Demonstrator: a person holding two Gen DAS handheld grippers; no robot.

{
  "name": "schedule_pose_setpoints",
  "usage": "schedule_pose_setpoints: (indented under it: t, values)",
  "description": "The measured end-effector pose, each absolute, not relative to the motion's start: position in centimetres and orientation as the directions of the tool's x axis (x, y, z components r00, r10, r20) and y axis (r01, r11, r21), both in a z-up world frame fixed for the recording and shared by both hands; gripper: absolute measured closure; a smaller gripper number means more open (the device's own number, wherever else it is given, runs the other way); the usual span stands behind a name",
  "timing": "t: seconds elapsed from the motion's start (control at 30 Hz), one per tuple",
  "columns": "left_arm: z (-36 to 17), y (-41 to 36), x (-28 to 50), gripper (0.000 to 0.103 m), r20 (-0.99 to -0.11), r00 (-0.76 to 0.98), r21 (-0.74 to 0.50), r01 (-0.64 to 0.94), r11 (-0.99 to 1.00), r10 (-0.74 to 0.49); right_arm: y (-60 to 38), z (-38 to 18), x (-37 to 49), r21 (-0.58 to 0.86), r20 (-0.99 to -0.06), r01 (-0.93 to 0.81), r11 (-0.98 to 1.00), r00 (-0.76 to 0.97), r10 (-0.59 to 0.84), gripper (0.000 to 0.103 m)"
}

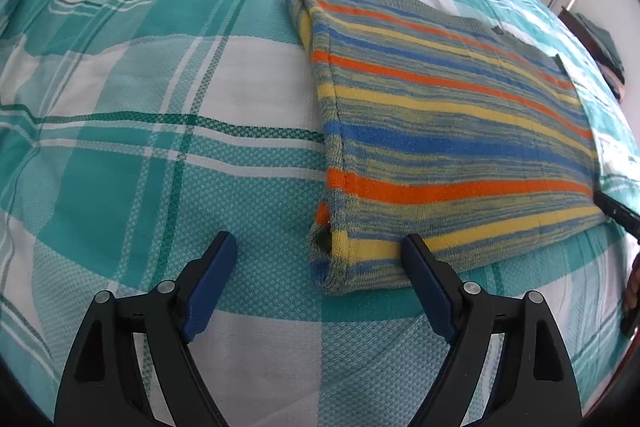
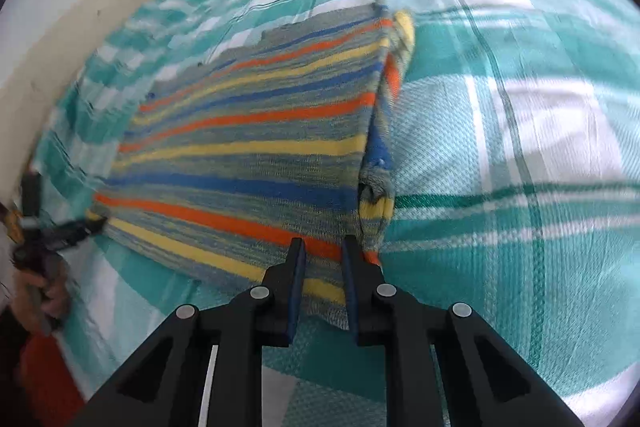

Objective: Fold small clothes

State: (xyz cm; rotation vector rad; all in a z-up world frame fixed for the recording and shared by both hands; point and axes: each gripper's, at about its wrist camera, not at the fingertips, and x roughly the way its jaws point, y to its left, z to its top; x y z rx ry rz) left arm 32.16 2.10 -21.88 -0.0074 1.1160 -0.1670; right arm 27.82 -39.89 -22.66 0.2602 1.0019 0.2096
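Striped garment (image 1: 440, 131): knitted cloth, matt, fine ribbed texture, with a slightly fuzzy surface; a rolled knit hem lies at the 6 o'clock edge in the left wrist view. Bed cover (image 1: 160, 155): woven cloth, matt, with a raised waffle-like grain, lightly creased toward 12 o'clock. Left gripper (image 1: 318, 255): black plastic body, matt to satin, smooth; fingers (image 1: 210, 283) faced with dark blue matt pads; round pivot pins are bare, dull metal. Right gripper (image 2: 322, 259): same black plastic and metal pins.
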Motion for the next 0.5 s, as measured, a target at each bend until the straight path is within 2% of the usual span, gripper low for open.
schedule_pose_setpoints:
  t: [0.17, 0.3, 0.33, 0.37, 0.5]
  values:
    - [-21.9, 3.3, 30.9, 0.01, -0.907, 0.409, -0.077, 0.066, 0.995, -0.097, -39.6, -22.0, 26.9, 0.308, -0.794, -0.034, 0.951, 0.541, 0.276, 0.085]
    - [-21.0, 4.1, 27.4, 0.011, -0.912, 0.408, -0.028, 0.05, 0.998, -0.046, -39.5, -21.4, 25.1, 0.32, -0.797, -0.011, 0.947, 0.537, 0.276, 0.085]
    - [-20.7, 4.5, 26.2, 0.011, -0.909, 0.413, -0.031, 0.047, 0.998, -0.047, -39.5, -21.1, 24.4, 0.308, -0.802, -0.006, 0.951, 0.536, 0.263, 0.081]
    - [-20.5, 5.0, 24.9, 0.011, -0.906, 0.42, -0.039, 0.045, 0.998, -0.055, -39.6, -20.7, 23.2, 0.27, -0.829, 0.02, 0.963, 0.513, 0.222, 0.067]
    - [-21.2, 5.7, 21.2, 0.006, -0.89, 0.454, -0.036, 0.022, 0.999, -0.042, -40.1, -19.8, 17.8, 0.31, -0.819, 0.061, 0.949, 0.525, 0.233, 0.057]
